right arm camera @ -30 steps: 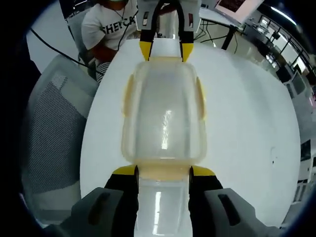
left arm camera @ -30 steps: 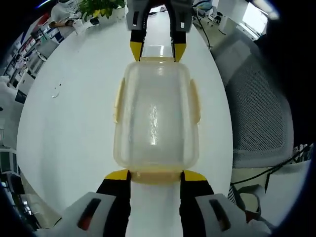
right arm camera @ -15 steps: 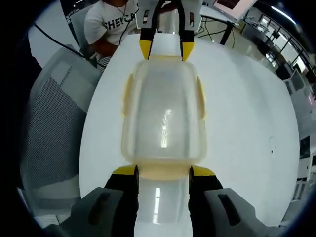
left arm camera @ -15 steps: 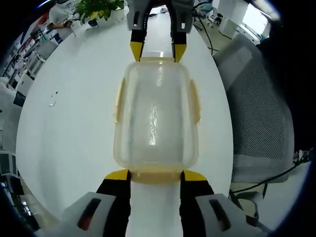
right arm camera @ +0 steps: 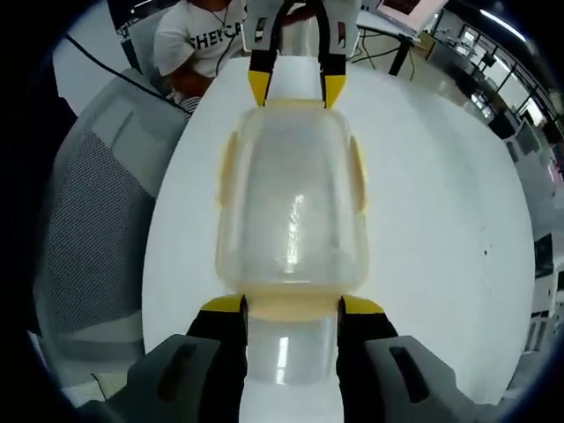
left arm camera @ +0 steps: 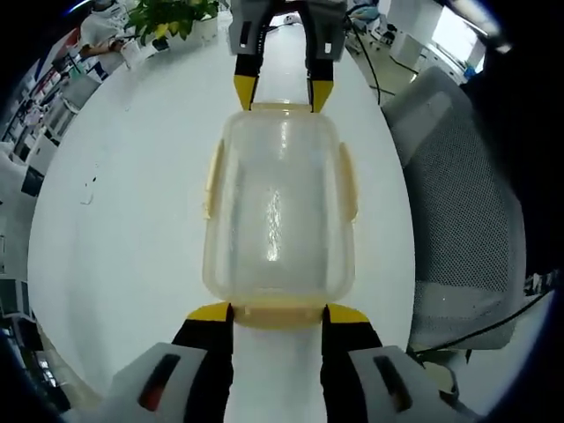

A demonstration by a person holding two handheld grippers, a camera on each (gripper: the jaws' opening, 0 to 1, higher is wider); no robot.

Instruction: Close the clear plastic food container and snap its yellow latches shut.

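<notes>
White and round, the surface (left arm camera: 115, 220) carries the clear plastic container (left arm camera: 278, 211), with a mesh office chair (left arm camera: 463, 203) beside it and a potted plant (left arm camera: 172, 13) at the far edge. The container sits between my two grippers, lid already on. It looks light, empty and thin-walled, so I judge it will flex and slide on the smooth top; the ends are the sensible place to hold it. My left gripper (left arm camera: 278, 315) has its fingers spread about as wide as the container's end, yellow tips touching the near end latch (left arm camera: 278, 313). My right gripper (right arm camera: 291, 308) does the same at the opposite end. The side latches (left arm camera: 211, 181) look folded down; whether any have clicked, I cannot tell.
</notes>
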